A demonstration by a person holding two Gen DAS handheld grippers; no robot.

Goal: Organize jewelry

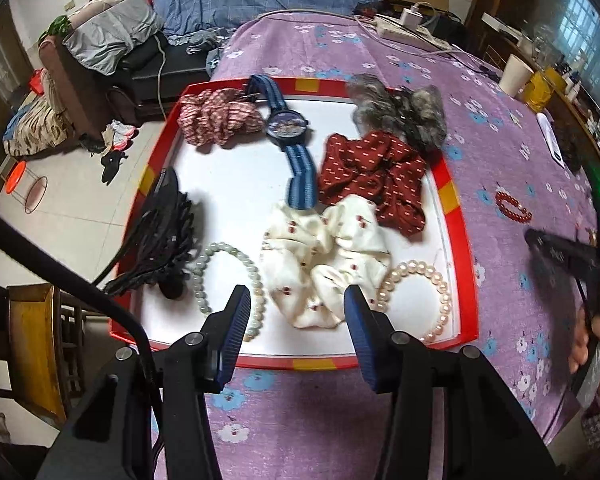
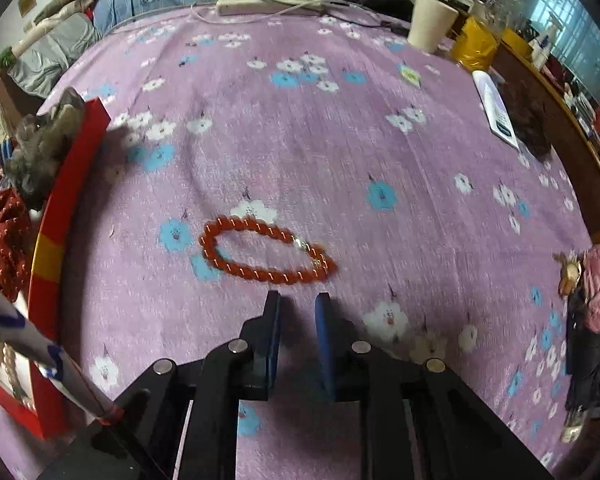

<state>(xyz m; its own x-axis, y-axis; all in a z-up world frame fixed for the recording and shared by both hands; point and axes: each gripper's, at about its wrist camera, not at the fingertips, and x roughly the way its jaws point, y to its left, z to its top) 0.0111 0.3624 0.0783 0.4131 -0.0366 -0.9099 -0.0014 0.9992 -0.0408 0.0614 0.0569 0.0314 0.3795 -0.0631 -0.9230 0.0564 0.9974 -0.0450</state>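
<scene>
A red-rimmed white tray holds a blue striped watch, several scrunchies, a cream scrunchie, a green bead bracelet, a pearl bracelet and a black hair clip. My left gripper is open and empty, hovering over the tray's near edge by the cream scrunchie. A red bead bracelet lies on the purple cloth right of the tray; it also shows in the left wrist view. My right gripper is just short of it, empty, jaws a narrow gap apart.
The tray's red wall stands at the left of the right wrist view. A power strip, a paper cup and a yellow bag sit at the table's far side. A small doll lies at the right edge.
</scene>
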